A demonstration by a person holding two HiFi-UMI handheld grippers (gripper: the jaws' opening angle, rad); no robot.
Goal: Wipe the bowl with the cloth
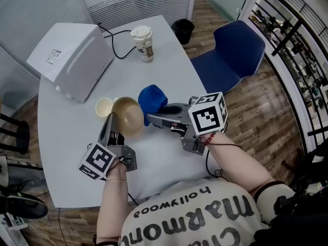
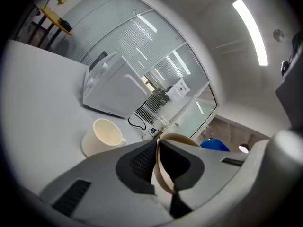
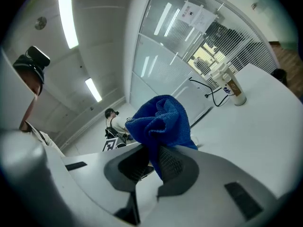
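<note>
- Left tool [image 2: 157,151]: jaws almost together, clamped on the thin wall of the bowl [image 1: 129,116] at its rim, one pad on each face.
- Bowl: tan, held off the desk [image 1: 164,50] and tipped on edge.
- Right tool [image 3: 154,162]: jaws clenched on a bunched blue cloth [image 3: 161,119]; the wad stands out beyond the tips.
- Cloth: at the bowl's right side in the head view, just beside it; contact cannot be confirmed.
- Cup [image 1: 104,106]: cream, on the desk, just left of the bowl.
</note>
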